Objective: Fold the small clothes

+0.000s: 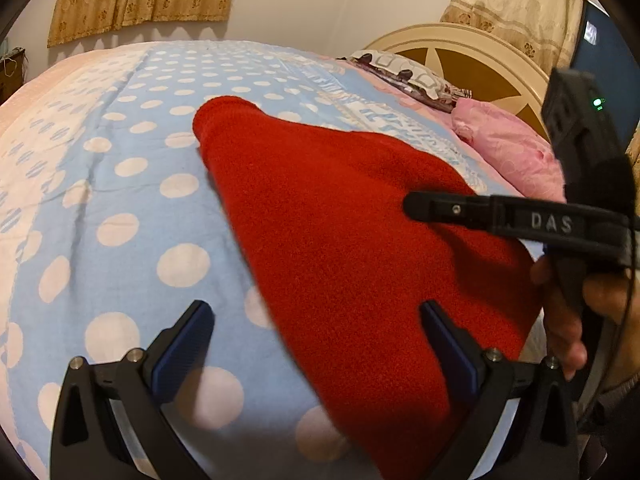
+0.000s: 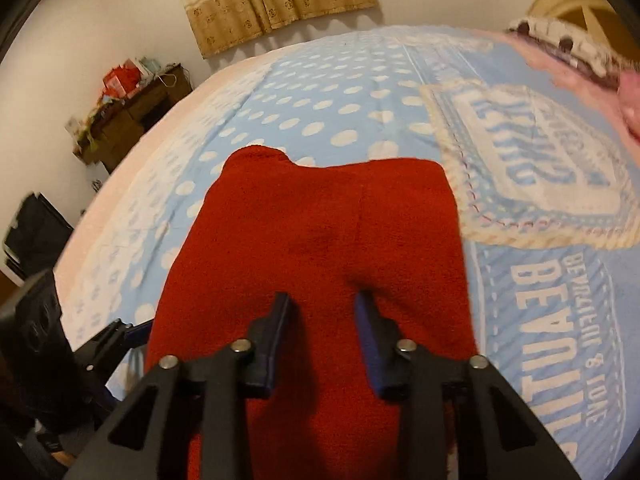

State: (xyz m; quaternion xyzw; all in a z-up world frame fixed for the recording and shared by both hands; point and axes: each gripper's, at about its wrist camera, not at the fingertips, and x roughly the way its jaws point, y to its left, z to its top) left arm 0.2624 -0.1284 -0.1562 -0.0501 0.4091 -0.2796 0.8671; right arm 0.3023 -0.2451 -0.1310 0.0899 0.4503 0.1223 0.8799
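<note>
Fold apparently just laid: red fleece garment [image 2: 320, 240] lies flat mid-bed on the polka-dot bedspread [image 1: 120, 184], left tool [image 1: 316, 344] and right tool [image 2: 322, 324] both apart, unclamped; next, regrip an edge.

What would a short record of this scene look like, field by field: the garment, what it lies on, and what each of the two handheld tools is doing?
garment: red fleece garment, lying folded and flat
surface: bed with a blue polka-dot sheet
left gripper: fingers wide apart, holding nothing, one over the sheet and one over the garment's edge
right gripper: fingers partly apart above the garment, nothing gripped
background: pink pillow, cream headboard, patterned curtains
</note>
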